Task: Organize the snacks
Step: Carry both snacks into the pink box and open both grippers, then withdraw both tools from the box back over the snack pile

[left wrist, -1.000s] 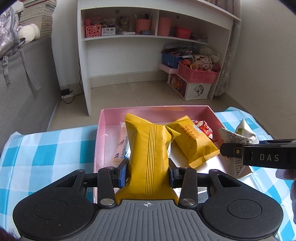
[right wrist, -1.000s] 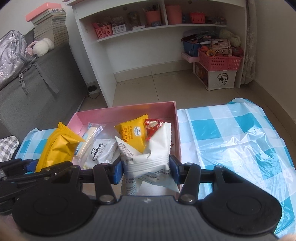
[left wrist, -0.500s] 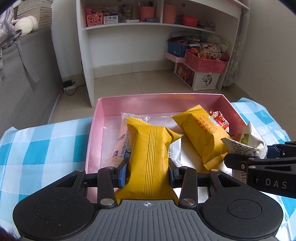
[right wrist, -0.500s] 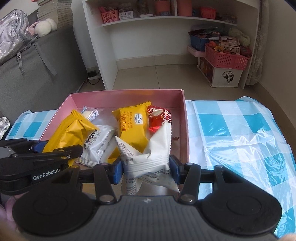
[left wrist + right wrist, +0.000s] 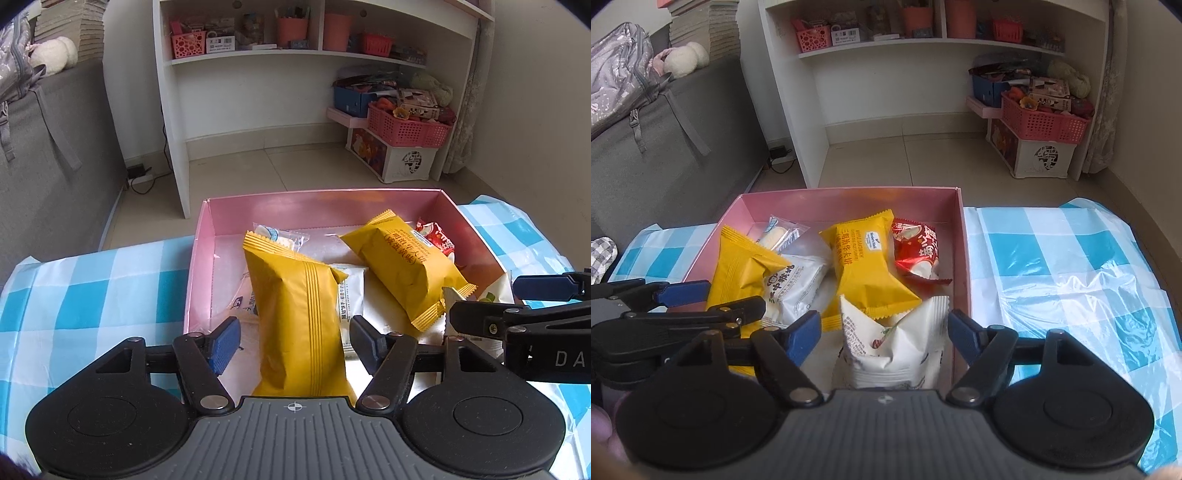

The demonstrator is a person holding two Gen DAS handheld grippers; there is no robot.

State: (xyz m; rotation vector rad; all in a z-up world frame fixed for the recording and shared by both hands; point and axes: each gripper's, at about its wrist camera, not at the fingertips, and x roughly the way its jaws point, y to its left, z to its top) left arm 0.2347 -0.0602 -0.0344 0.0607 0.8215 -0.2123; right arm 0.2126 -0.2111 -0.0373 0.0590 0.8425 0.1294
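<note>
The left wrist view alone shows the plain back of a yellow snack packet (image 5: 301,325) standing upright at the near edge of the pink box (image 5: 332,206); the right wrist view alone shows a white snack packet (image 5: 892,347) upright in the near right corner of that box, and bare blue-checked cloth on the worktop (image 5: 1071,266) to its right. The left tongs (image 5: 295,338) have just been opening: their blue pads stand apart on either side of the yellow packet, clear of it. The right tongs (image 5: 884,334) have also just been opening, and the white packet sits between the spread pads, ungripped. Inside the box lie a second yellow packet (image 5: 866,266), a red packet (image 5: 916,251) and white wrappers. A white shelf unit (image 5: 295,66) stands behind on the floor.
</note>
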